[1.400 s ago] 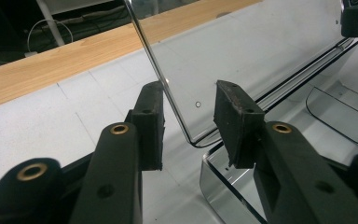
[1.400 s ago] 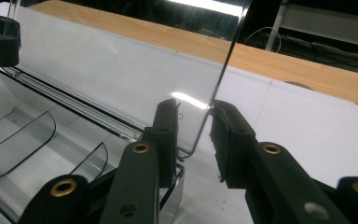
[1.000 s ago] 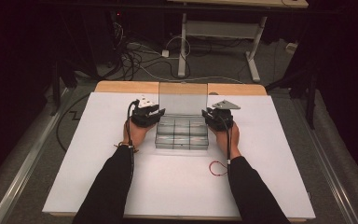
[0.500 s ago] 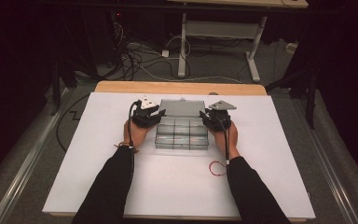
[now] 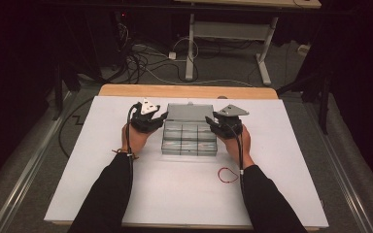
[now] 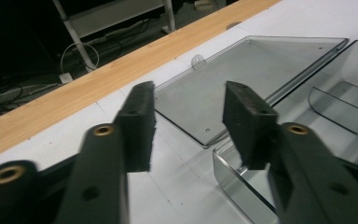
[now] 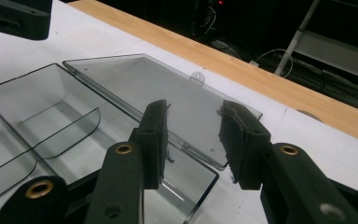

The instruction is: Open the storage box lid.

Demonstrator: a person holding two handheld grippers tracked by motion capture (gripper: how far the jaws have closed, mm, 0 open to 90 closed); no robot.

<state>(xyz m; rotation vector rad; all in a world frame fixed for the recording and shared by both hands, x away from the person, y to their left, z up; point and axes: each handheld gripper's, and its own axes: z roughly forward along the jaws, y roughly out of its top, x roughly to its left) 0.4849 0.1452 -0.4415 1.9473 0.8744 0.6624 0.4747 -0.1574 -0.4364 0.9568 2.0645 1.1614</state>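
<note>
One white table [image 5: 102, 194] took up most of the high view, with a strip of bare wood along its far edge. At the centre of that frame stood a clear plastic organizer box [image 5: 189, 140], its compartments showing nothing inside, and its lid [image 5: 187, 111] lay folded back flat on the table behind it, toward the top of the frame. The left gripper [image 5: 151, 122] hovered at the left end of the box, near the hinge corner. Its jaws had just been opening and stood apart with nothing between them. The right gripper [image 5: 216, 125] was at the right end of the box, jaws also just opening, apart, gripping nothing. Lower right of centre, a small red loop [image 5: 227, 174] of cord lay on the table, near the person's right sleeve.
</note>
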